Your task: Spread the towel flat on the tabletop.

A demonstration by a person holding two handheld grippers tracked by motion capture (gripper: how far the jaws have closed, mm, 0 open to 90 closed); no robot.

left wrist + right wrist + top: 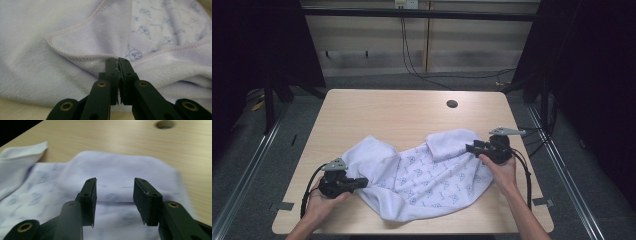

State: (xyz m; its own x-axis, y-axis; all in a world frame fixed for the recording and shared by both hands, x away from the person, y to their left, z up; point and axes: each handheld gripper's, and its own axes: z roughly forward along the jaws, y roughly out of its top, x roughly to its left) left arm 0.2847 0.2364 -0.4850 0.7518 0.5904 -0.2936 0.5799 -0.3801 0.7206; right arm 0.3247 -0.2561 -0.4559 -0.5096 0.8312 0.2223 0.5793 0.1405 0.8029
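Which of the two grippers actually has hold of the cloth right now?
The left gripper: its jaws are shut on a hemmed fold of the pale lilac cloth at its near-left end. The right gripper stands with its jaws apart over the cloth's other end, gripping nothing.

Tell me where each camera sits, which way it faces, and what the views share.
High view: above the person's side, looking forward and down at the table; forearms and both grippers show.
Left gripper view: rides the left gripper, shut on the towel hem.
Right gripper view: rides the right gripper, open over the towel.
All share the towel.
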